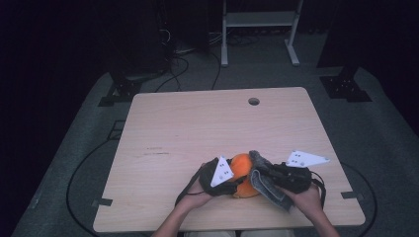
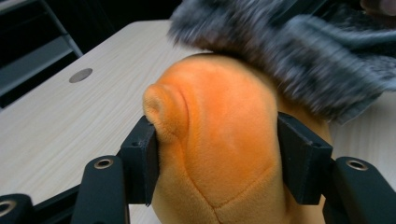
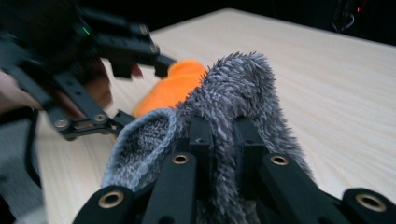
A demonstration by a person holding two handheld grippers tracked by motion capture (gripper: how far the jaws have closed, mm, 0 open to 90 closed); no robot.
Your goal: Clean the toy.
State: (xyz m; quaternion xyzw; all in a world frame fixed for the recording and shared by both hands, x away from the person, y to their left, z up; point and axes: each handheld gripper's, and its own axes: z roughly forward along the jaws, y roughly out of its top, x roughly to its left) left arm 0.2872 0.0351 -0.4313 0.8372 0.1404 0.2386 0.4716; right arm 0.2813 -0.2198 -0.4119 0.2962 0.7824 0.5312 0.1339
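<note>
Orange plush toy (image 2: 219, 154) sits clamped between my left gripper (image 2: 219, 158) pads; my right gripper (image 3: 222, 140) pinches the fuzzy grey fabric sock (image 3: 243, 88) on the wooden table (image 1: 188, 128).

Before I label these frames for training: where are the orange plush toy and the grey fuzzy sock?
orange plush toy (image 2: 219, 140), left gripper view, its rounded front.
grey fuzzy sock (image 3: 243, 88), right gripper view, its fluffy top.

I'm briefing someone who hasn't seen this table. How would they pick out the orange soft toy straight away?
Start at the pale wooden table and go to its near edge, where the person's two hands meet. The orange soft toy sits between the left gripper and right gripper, left jaws pressing its sides. It is smooth bright orange plush, unlike the shaggy grey sock draped against it.
</note>
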